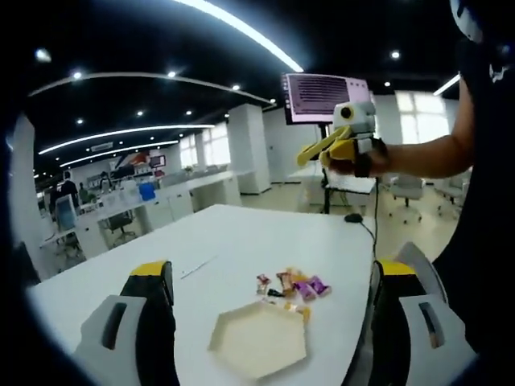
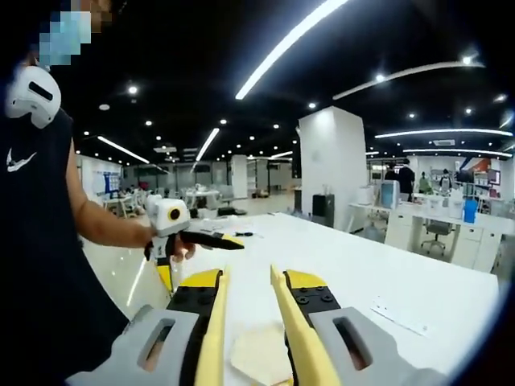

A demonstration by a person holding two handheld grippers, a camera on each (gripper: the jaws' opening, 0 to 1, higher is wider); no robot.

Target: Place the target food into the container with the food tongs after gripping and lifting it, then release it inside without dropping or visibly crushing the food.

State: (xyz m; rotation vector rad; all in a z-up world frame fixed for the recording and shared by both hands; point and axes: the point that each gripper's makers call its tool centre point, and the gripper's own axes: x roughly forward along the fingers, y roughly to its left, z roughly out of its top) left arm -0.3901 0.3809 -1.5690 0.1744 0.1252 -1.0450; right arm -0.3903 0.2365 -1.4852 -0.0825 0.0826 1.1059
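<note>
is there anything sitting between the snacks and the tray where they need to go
Nothing visible. In the left gripper view the wrapped snacks lie on the white table right beside the far edge of the hexagonal tray, with no other object between them. The tray looks empty.

left claw (image 1: 269, 322) jaws spread wide; right claw (image 2: 248, 322) parted, raised

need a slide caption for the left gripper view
Left gripper open above a hexagonal tray and wrapped snacks on a white table; right gripper raised.
</note>
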